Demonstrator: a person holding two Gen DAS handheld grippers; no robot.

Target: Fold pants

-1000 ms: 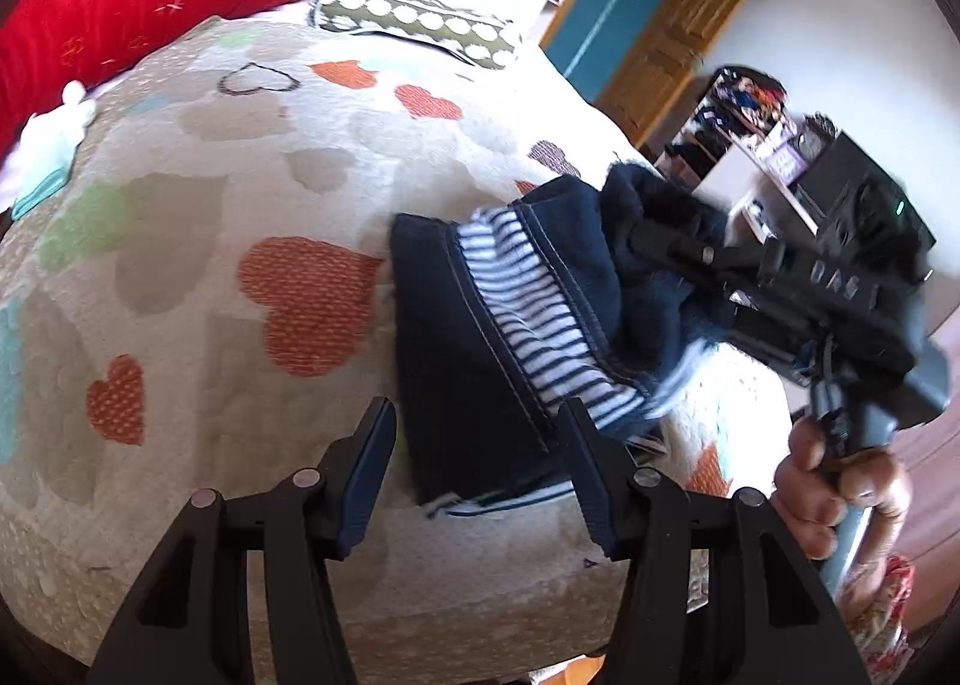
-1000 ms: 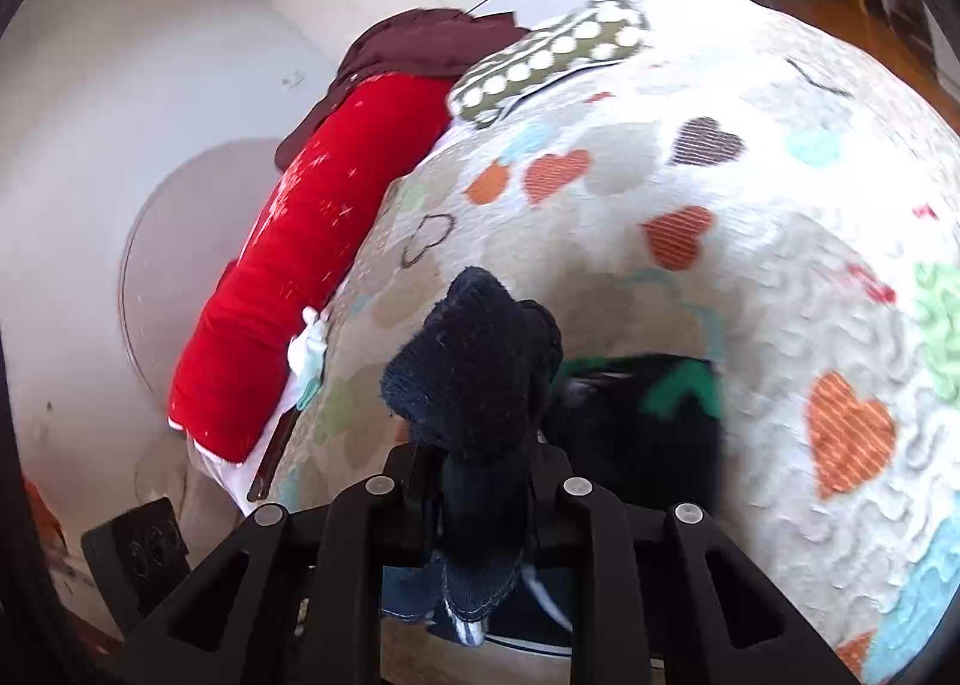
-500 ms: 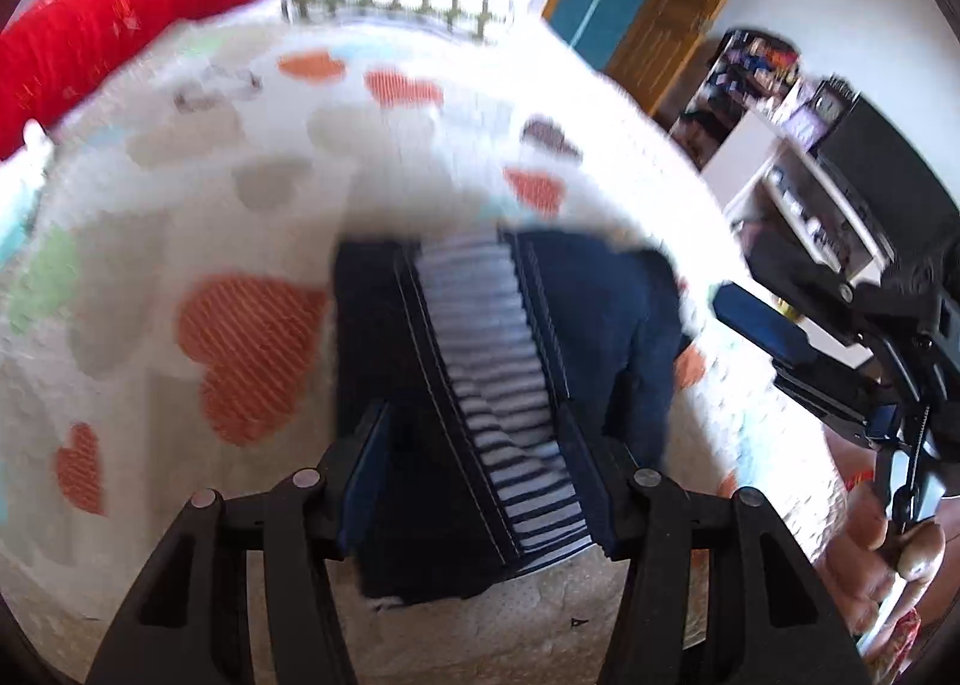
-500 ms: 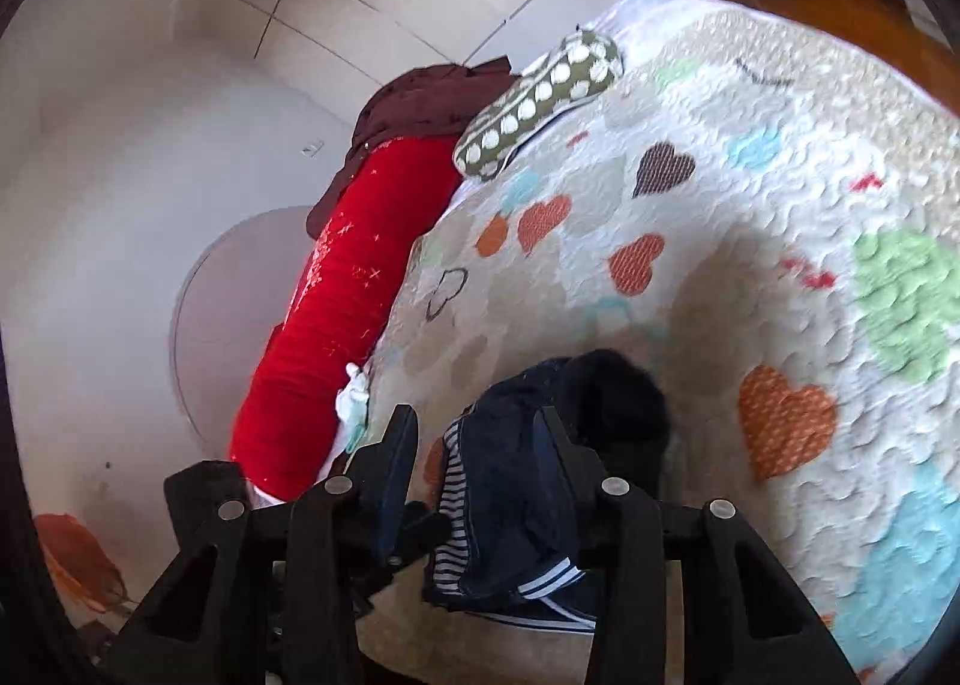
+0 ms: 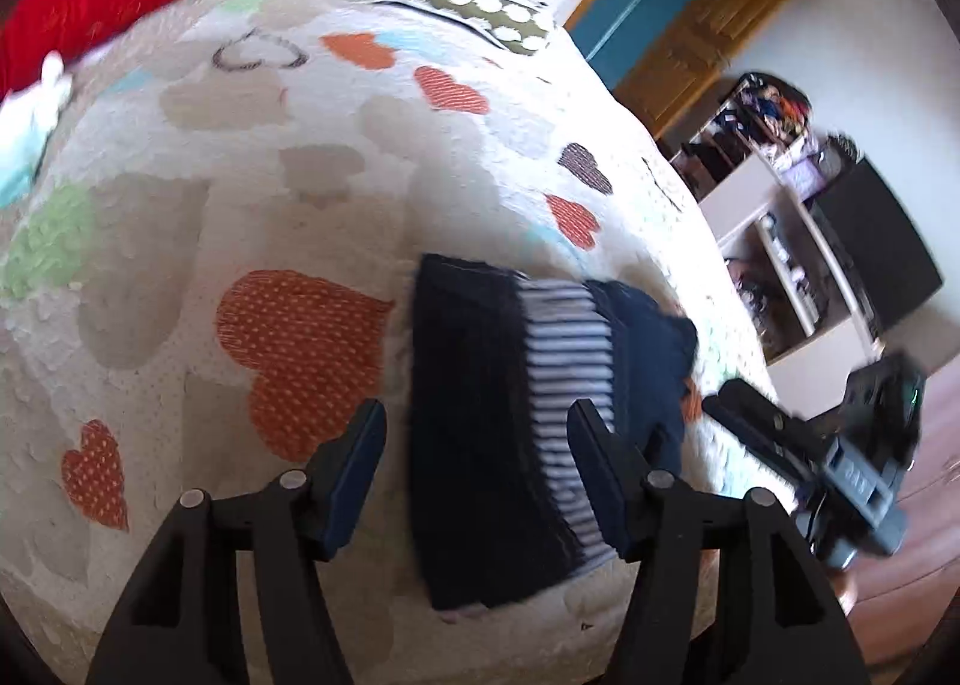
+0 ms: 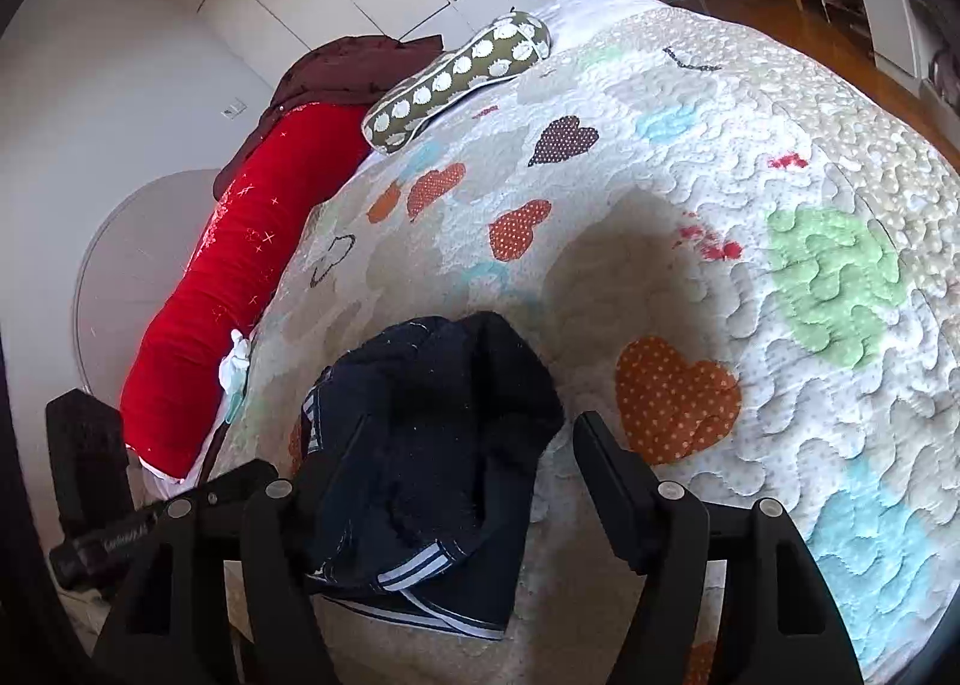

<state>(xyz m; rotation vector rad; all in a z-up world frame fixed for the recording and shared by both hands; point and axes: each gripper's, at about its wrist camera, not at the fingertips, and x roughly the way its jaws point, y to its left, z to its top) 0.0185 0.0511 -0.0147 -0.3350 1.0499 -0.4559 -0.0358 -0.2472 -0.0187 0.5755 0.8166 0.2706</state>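
The pants [image 5: 480, 433] lie as a folded dark navy bundle on the bed [image 5: 240, 193], near its close edge, on a quilt of coloured hearts. In the left wrist view a band of blue-and-white stripes [image 5: 567, 361] runs down the bundle's middle, with plain navy cloth on either side; the picture is somewhat blurred. A large orange heart [image 5: 300, 349] sits just left of the pants.

The left tongs [image 5: 474, 451] stand wide open and hold nothing; the fingers straddle the near part of the bundle, the left finger over bare quilt and the right finger over the striped band. Whether they touch the cloth cannot be told. To the right, the other tool shows as a dark body just off the bundle's right edge, its tips blurred.

In the right wrist view the right tongs [image 6: 465, 463] are also wide open and empty. The pants [image 6: 432, 445] lie heaped between and ahead of the fingers, closer to the left finger, which overlaps the cloth; the right finger is apart from it, over the quilt beside an orange dotted heart [image 6: 678, 397].

At the far end of the bed lie a red bolster [image 6: 228, 289] and a green pillow with white dots [image 6: 456, 79]. Beyond the bed's right side stands a shelf unit [image 5: 780, 241].
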